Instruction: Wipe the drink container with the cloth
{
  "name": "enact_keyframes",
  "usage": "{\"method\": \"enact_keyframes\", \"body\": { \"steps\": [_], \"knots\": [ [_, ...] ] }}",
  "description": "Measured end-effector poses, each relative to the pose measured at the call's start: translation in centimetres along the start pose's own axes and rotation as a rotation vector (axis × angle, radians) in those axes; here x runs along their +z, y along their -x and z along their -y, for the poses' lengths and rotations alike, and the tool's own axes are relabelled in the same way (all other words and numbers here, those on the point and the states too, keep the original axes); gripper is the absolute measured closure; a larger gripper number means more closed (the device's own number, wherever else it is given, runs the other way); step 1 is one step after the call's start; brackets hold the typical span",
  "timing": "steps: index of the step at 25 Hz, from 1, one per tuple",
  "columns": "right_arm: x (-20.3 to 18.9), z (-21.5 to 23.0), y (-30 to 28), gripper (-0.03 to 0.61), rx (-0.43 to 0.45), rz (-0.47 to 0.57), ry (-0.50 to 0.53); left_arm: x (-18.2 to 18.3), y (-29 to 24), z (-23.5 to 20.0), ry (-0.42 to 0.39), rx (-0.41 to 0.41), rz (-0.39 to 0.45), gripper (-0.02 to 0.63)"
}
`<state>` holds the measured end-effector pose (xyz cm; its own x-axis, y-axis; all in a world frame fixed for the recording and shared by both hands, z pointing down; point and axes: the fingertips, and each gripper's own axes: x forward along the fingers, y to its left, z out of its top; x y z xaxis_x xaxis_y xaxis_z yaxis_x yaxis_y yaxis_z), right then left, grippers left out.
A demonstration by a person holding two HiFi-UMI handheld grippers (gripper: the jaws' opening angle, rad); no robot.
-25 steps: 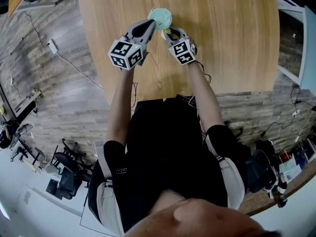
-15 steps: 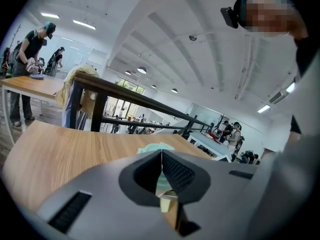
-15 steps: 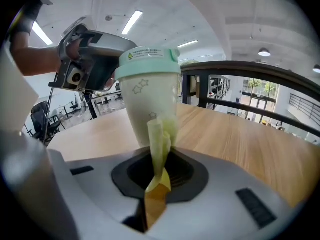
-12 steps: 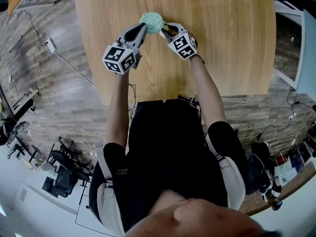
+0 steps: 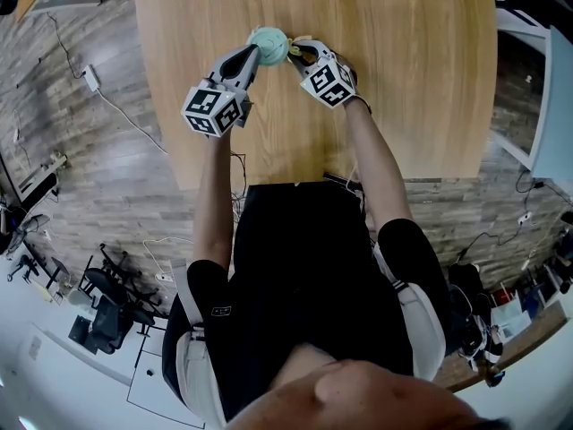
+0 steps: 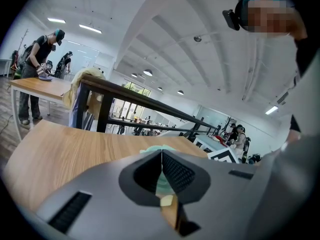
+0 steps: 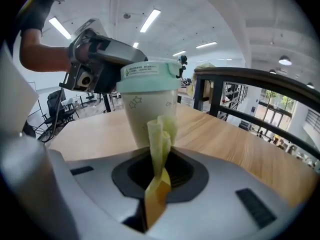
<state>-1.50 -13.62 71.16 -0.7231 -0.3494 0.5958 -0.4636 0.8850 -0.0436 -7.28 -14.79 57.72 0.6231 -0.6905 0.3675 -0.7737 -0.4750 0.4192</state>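
Observation:
A pale paper cup [image 7: 150, 109] with a mint-green lid [image 5: 269, 45] stands at the far middle of the wooden table [image 5: 412, 79]. My left gripper [image 5: 252, 57] comes at it from the left and is shut on the lid's edge; green lid [image 6: 158, 148] shows just behind its closed tips [image 6: 161, 156]. From the right gripper view, that left gripper [image 7: 107, 59] sits against the lid's left side. My right gripper [image 5: 299, 55] is shut on a folded yellow-green cloth [image 7: 162, 134], whose top touches the cup's near side.
A black metal rail [image 7: 260, 81] runs past the table's far side. People stand at another table [image 6: 37, 81] in the background. Cables and a power strip [image 5: 89, 81] lie on the plank floor to the left, beyond the table's edge.
In the head view the cup and both grippers have shifted a little to the left together. The right gripper has turned so that its cloth lies closer against the cup.

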Motion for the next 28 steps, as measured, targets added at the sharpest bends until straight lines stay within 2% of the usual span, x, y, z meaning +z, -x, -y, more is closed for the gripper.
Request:
{"method": "enact_keyframes", "body": {
  "steps": [4,11,28],
  "knots": [
    [0.8,-0.4,0.7,0.529,-0.009,0.017,0.018,0.0,0.1,-0.1,0.005,0.005,0.003,0.589],
    [1.7,-1.4,1.4,0.528,-0.028,0.044,-0.01,0.2,0.2,-0.4,0.015,0.007,0.011,0.589],
    [4.7,-6.9,1.3,0.529,0.04,0.098,0.004,0.4,0.0,-0.6,0.032,-0.001,0.023,0.589]
  ]
}}
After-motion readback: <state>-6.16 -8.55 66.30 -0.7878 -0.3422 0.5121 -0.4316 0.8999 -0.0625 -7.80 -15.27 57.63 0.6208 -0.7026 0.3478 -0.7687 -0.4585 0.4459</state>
